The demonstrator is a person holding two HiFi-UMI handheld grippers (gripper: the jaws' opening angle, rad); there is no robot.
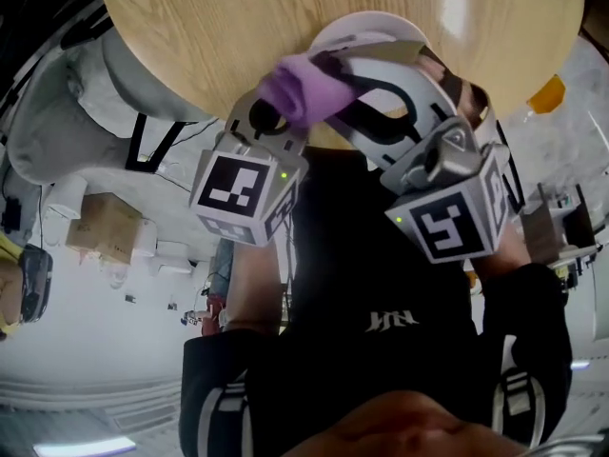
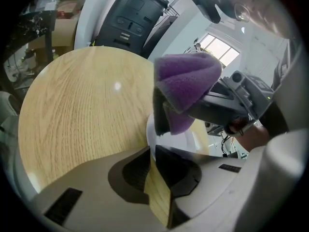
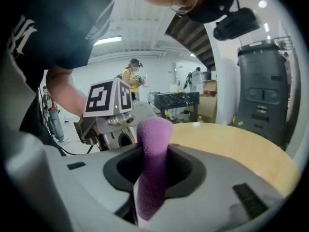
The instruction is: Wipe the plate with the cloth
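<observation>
The white round plate (image 1: pixel 376 25) is sitting at the edge of the round light-wood tabletop (image 1: pixel 238 27) nearest the person. The left gripper (image 2: pixel 153 153) is clenching its jaws to a narrow slit, and their tips are pinching the plate's near rim. Wood grain is showing through the slit behind the tips.

The right gripper (image 3: pixel 153 151) is grasping the folded purple fleecy cloth (image 3: pixel 153 168), which is standing up between its jaws and bulging out past their tips. In the head view this gripper is reaching in from the right across the plate, and the cloth is hanging over the plate's left part, just beyond the left gripper's tips. Whether the cloth is touching the plate's surface cannot be told. The right gripper's white body and the cloth are covering most of the plate, leaving only its far rim showing.

The rest of the tabletop is lying bare. Beyond its far edge a dark grey bin-like unit (image 2: pixel 128 18) is standing. Cardboard boxes (image 1: pixel 100 227) are resting on the floor to the person's left, and a person in a yellow top (image 3: pixel 131 76) is standing in the background.
</observation>
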